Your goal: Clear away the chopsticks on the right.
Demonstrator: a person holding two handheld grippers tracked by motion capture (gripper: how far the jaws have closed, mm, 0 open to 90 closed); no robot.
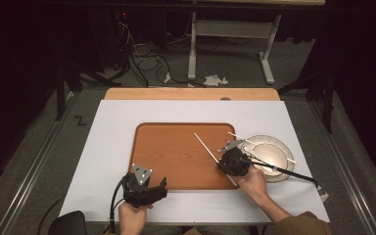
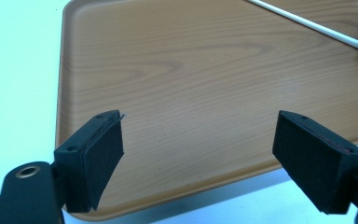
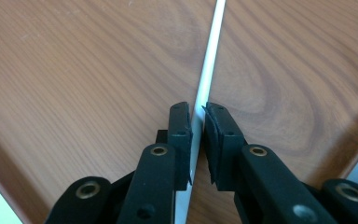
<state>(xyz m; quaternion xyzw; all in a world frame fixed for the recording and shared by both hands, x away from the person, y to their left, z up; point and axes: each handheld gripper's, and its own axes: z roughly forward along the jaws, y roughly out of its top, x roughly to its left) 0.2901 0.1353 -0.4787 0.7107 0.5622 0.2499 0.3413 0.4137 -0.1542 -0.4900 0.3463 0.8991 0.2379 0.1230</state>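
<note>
A wooden tray (image 1: 176, 152) lies on the white table cover. A thin white stick (image 1: 208, 149) lies slanted across the tray's right part. My right gripper (image 1: 223, 166) is down at the stick's near end. In the right gripper view the stick (image 3: 209, 60) runs between the jaws of my right gripper (image 3: 197, 116), which stand barely apart, with a sliver of tray (image 3: 98, 70) showing beside the right pad. My left gripper (image 1: 159, 188) hovers open at the tray's near left corner. The left gripper view shows my left gripper (image 2: 198, 144) with nothing between its jaws, above the bare tray (image 2: 205, 70), and the stick (image 2: 307, 24) far off.
A pale round plate (image 1: 263, 140) sits right of the tray, with a second white stick (image 1: 247, 141) lying across it and the right gripper's black cable over it. The table's wooden far edge (image 1: 191, 94) and a floor with cables lie beyond.
</note>
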